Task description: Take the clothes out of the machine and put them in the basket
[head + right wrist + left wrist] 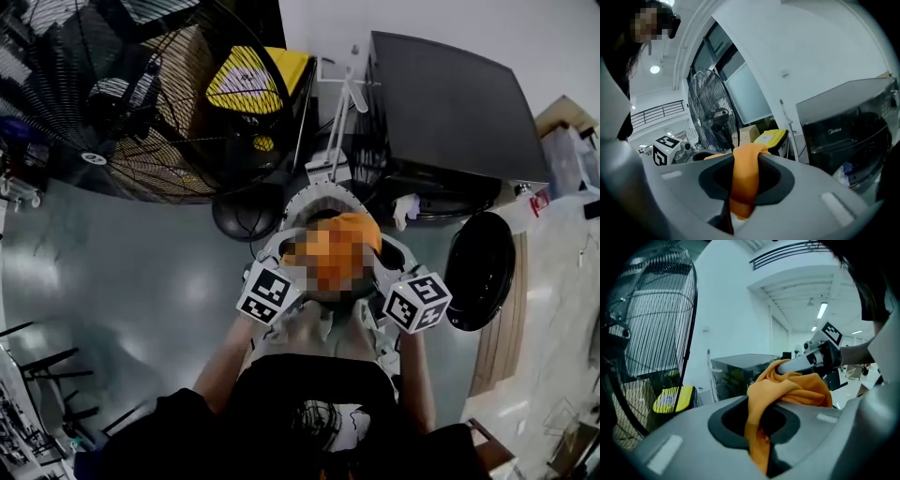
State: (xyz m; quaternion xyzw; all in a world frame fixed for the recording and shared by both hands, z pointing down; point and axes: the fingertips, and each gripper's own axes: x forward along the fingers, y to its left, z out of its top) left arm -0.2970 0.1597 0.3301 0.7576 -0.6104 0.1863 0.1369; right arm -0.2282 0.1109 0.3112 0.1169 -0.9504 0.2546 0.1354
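Observation:
An orange garment (349, 236) hangs stretched between my two grippers, above a white basket (315, 195) on the floor. My left gripper (287, 277) is shut on one end of it; in the left gripper view the garment (787, 387) runs pinched through the jaws (761, 446). My right gripper (399, 287) is shut on the other end, and in the right gripper view a strip of the garment (743, 178) is clamped between the jaws (736, 206). The dark washing machine (450, 112) stands beyond, its round door (480, 270) swung open. More laundry (843, 171) shows at its opening.
A large black floor fan (122, 94) stands at the far left. A yellow-topped box (253, 80) and a white stand (342, 122) sit between the fan and the machine. A pale wooden board (511, 319) lies at the right.

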